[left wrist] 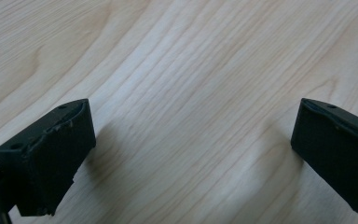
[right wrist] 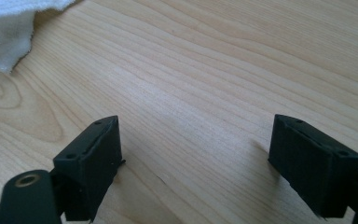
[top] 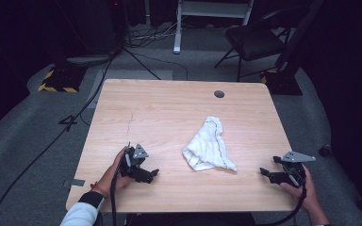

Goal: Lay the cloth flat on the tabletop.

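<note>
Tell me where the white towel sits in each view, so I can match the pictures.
High view: the white towel lies crumpled right of the table's middle, between the two grippers.
Left gripper view: the towel is not in this picture; open jaws over bare wood.
Right gripper view: a towel corner at top left, beyond the open jaws.
Shared landmark: the light wood-grain table.

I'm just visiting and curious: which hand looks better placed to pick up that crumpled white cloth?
Probably the right gripper: its open jaws point toward the crumpled white cloth, whose edge shows in its own view. The left gripper, also open, faces bare wooden table.
</note>
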Available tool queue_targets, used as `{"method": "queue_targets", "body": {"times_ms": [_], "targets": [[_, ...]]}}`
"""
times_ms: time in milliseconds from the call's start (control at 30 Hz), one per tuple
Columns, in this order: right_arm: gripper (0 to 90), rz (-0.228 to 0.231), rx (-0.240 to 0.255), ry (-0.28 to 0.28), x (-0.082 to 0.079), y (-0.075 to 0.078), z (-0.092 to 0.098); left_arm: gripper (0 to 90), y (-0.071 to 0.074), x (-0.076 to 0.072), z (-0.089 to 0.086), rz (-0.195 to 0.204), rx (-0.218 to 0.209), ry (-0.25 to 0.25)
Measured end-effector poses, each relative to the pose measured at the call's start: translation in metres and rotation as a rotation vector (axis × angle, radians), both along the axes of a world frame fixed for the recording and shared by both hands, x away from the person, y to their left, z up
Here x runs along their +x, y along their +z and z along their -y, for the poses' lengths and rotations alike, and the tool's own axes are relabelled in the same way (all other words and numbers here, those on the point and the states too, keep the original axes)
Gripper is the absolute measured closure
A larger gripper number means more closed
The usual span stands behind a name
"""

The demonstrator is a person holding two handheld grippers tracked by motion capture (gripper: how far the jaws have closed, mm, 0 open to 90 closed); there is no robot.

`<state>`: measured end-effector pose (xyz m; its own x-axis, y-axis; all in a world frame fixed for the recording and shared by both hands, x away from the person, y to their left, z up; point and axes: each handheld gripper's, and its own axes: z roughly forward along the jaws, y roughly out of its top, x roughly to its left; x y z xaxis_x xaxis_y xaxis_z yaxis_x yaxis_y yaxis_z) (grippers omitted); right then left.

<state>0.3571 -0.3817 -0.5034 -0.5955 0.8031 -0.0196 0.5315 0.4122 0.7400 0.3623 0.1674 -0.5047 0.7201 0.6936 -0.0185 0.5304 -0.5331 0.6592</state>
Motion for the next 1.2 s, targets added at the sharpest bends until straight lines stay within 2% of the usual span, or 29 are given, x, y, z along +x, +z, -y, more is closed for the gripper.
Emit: {"method": "queue_targets", "body": {"times_ms": [33,233,300,400,467,567,700,800,900,967,1000,1033,1100,1200], "targets": [[17.2,0.001,-0.002,0.006,0.0,0.0,0.0,0.3,0.0,0.0,0.006,0.001,-0.001,-0.044],[21.1,-0.009,0.009,0.05,0.001,0.001,-0.001,0.3,0.0,0.001,0.018,0.002,-0.001,-0.045],[22.3,-0.018,0.003,0.065,0.002,0.002,-0.002,0.3,0.0,0.003,0.019,0.006,0.001,-0.056],[29.2,-0.024,-0.005,0.097,0.006,0.004,-0.009,0.3,0.0,0.005,0.018,0.006,0.001,-0.086],[31.3,-0.027,-0.01,0.142,0.006,0.005,-0.019,0.2,0.0,0.006,0.018,0.006,0.001,-0.099],[35.6,-0.025,-0.046,0.203,0.009,0.011,-0.036,0.2,0.0,0.009,0.02,0.004,0.0,-0.105],[37.7,-0.017,-0.04,0.298,0.011,0.025,-0.059,0.3,0.0,0.011,0.023,0.005,0.001,-0.106],[38.6,-0.024,-0.045,0.368,0.011,0.028,-0.081,0.3,0.0,0.014,0.029,0.004,0.001,-0.107],[42.8,-0.013,-0.096,0.41,0.009,0.027,-0.102,0.3,0.0,0.018,0.038,0.004,0.002,-0.116],[49.5,-0.022,-0.093,0.427,0.011,0.024,-0.108,0.3,0.0,0.019,0.042,0.004,0.001,-0.12],[49.5,-0.022,-0.093,0.427,0.011,0.024,-0.108,0.3,0.0,0.021,0.046,0.003,0.001,-0.126],[62.6,-0.024,-0.102,0.424,0.014,0.021,-0.112,0.3,0.001,0.024,0.055,0.003,0.001,-0.143],[73.6,-0.016,-0.113,0.432,0.016,0.019,-0.115,0.3,0.001,0.028,0.064,0.005,0.003,-0.16],[85.2,0.009,-0.094,0.443,0.018,0.023,-0.117,0.3,0.001,0.03,0.074,0.004,0.0,-0.178]]}}
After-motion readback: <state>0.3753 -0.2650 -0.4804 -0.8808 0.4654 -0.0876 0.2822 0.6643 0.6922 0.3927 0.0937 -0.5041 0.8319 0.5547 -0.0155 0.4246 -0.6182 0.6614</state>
